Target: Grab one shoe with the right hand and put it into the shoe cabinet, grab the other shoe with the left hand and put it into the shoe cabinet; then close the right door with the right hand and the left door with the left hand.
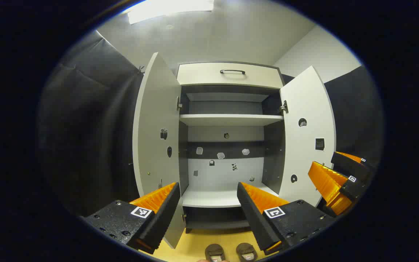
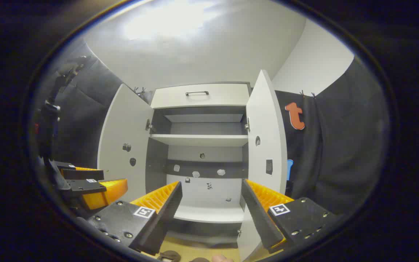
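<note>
Both shoes (image 1: 230,251) sit on the floor in front of the open shoe cabinet (image 1: 227,120), toes toward it, low under both grippers. The right gripper (image 2: 211,203) and left gripper (image 1: 207,202) are wide open, holding nothing; the right one must dip down first

A: Where does the left gripper view look from?
B: Low, facing straight into the open shoe cabinet (image 1: 227,145), with the left claw (image 1: 207,189) spread at the bottom and the right claw (image 1: 336,174) at its right edge.
A: And the right gripper view?
B: Also low, aimed at the same cabinet from slightly farther right, tilted more toward the ceiling (image 2: 195,40).
A: Shared ground?
B: Both doors, the shelves, the drawer and the yellow floor (image 1: 195,242)
</note>
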Demonstrator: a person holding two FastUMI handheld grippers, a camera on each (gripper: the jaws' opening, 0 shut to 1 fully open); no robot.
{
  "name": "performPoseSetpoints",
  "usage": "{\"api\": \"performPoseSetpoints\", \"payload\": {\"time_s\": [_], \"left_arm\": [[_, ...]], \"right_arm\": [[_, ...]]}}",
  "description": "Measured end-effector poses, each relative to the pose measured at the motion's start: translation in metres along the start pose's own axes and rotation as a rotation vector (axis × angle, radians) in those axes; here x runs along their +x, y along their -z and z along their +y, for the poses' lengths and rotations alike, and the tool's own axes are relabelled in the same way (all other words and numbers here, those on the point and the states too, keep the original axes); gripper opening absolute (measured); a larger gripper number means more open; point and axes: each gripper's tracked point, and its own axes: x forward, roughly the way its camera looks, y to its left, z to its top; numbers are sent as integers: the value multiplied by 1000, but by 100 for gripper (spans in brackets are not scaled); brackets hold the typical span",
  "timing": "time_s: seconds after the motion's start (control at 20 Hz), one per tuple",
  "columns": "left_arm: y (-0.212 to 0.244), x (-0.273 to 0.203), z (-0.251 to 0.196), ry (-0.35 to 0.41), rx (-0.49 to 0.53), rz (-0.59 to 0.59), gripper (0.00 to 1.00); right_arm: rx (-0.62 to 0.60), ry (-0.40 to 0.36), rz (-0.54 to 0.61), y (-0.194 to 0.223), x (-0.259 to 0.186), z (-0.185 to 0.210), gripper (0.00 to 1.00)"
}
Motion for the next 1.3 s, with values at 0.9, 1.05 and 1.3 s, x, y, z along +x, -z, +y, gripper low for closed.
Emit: {"api": "performPoseSetpoints", "payload": {"time_s": [0.9, 1.05, 1.3], "left_arm": [[-2, -14, 10, -65, -12, -11, 93], [-5, -17, 26, -105, -5, -16, 96], [-5, -22, 51, -166, 10, -12, 96]], "right_arm": [[-20, -65, 129, 65, 2, 10, 98], [-18, -91, 274, 135, -6, 16, 99], [11, -155, 561, 263, -39, 36, 99]]}}
